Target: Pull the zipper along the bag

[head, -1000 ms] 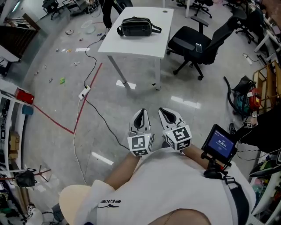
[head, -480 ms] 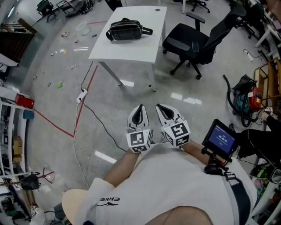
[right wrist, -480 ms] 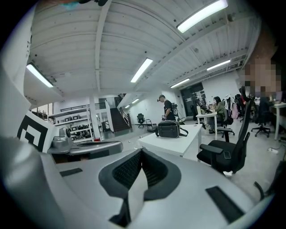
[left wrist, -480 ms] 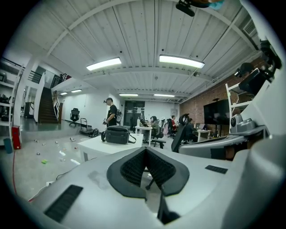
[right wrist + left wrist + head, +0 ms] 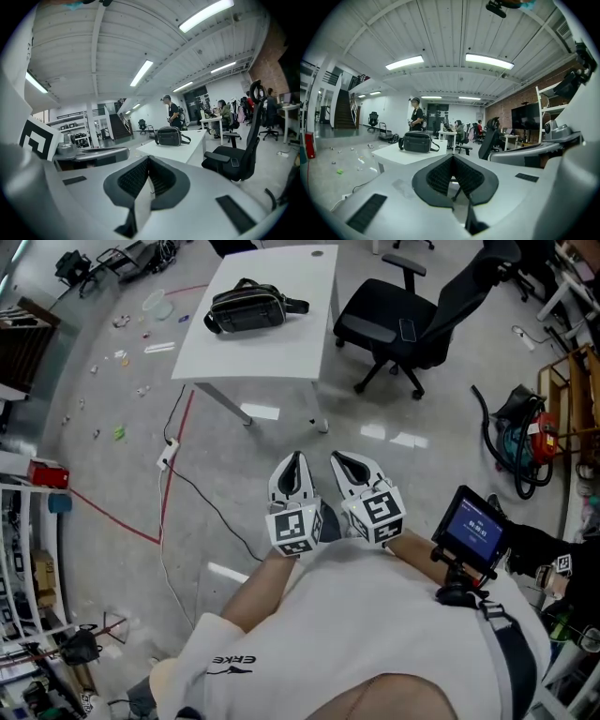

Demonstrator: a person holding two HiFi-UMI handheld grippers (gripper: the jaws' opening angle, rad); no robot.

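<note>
Head view: the bag (image 5: 246, 307) lies on the white desk (image 5: 281, 348), nearer its left edge. It is well apart from the left hand-held gripper (image 5: 294, 459) and the right hand-held gripper (image 5: 343, 461), which are held side by side over the floor. A cable (image 5: 192, 486) crosses the floor before the desk and could snag a foot.

Left gripper view: the jaws meet on nothing, with the bag (image 5: 417, 141) far ahead. If they arrive shut, they would likely only shove the bag.

Right gripper view: these jaws are also closed and empty. The zipper pull is too small to find, and an unbraced bag (image 5: 169, 136) may slide toward the desk's edge.
</note>
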